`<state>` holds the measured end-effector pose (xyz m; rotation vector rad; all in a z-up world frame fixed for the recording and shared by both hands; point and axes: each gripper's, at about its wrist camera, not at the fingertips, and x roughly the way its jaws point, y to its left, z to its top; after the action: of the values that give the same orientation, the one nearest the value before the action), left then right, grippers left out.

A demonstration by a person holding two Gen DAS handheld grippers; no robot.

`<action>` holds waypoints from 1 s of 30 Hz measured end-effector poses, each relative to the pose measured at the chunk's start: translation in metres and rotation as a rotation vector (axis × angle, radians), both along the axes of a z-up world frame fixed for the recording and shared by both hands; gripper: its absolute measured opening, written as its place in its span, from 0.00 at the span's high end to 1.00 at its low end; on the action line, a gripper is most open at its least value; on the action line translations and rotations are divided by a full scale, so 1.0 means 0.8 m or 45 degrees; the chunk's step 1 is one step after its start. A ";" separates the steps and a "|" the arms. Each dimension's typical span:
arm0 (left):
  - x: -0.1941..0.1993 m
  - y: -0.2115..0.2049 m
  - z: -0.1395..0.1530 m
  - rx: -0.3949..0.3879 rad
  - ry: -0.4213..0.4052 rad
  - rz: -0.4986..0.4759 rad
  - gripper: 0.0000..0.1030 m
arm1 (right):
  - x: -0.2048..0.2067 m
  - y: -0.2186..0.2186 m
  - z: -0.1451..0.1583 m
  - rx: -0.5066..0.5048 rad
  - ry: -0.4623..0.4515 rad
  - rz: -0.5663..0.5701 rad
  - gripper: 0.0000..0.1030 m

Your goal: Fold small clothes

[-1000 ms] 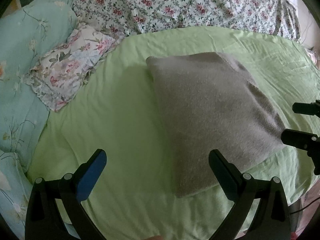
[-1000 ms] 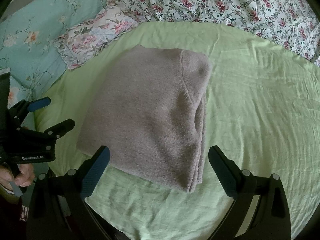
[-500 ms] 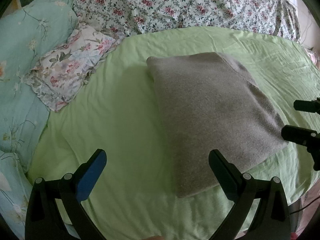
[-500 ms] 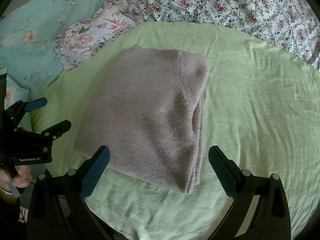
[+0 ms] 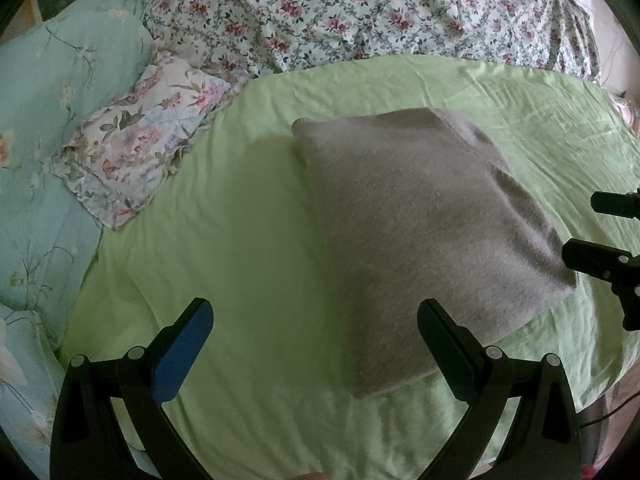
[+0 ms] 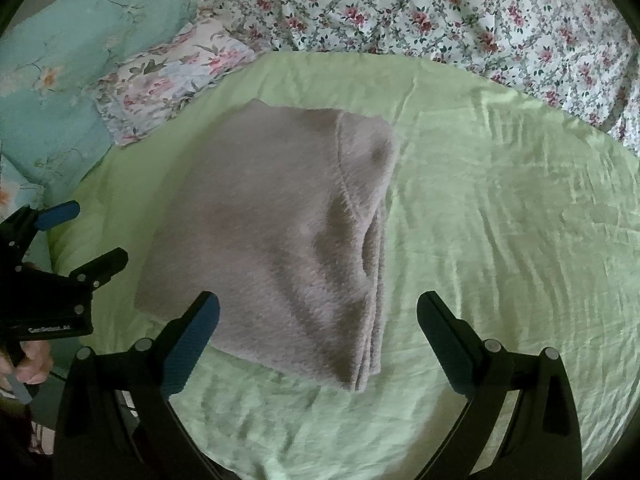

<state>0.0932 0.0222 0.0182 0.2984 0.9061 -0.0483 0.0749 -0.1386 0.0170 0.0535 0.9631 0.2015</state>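
A grey fleecy garment [image 5: 416, 224] lies folded into a thick rectangle on the light green sheet [image 5: 240, 248]; it also shows in the right wrist view [image 6: 272, 232], its stacked edges facing near right. My left gripper [image 5: 316, 344] is open and empty, just short of the garment's near left corner; it also shows in the right wrist view [image 6: 74, 236]. My right gripper [image 6: 318, 336] is open and empty, above the garment's near edge; it also shows in the left wrist view [image 5: 592, 224]. Neither touches the cloth.
A flowered quilt [image 5: 360, 12] is bunched along the far side of the bed. A small flowered pillow [image 5: 140, 148] and a turquoise pillow [image 5: 48, 128] lie at the left. The green sheet [image 6: 500, 220] stretches bare to the right of the garment.
Both grippers have drifted slightly; the garment sits a little farther from the right gripper. Both stay open and the garment has not moved.
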 end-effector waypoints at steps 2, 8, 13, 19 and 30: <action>0.000 0.000 0.000 0.000 -0.003 0.000 0.01 | 0.000 0.000 0.001 -0.006 -0.003 -0.002 0.04; 0.000 0.000 0.002 0.000 -0.008 -0.001 0.01 | 0.001 -0.001 0.002 -0.006 -0.003 -0.001 0.04; -0.001 0.000 0.004 0.001 -0.014 -0.003 0.01 | 0.000 -0.005 0.004 -0.002 -0.008 -0.008 0.03; -0.003 -0.001 0.007 -0.004 -0.024 -0.002 0.01 | -0.002 -0.008 0.008 -0.004 -0.010 -0.016 0.03; -0.004 0.000 0.011 -0.010 -0.037 -0.002 0.01 | -0.005 -0.007 0.014 -0.015 -0.023 -0.018 0.03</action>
<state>0.0898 0.0224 0.0271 0.2917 0.8771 -0.0489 0.0708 -0.1443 0.0281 0.0479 0.9455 0.1832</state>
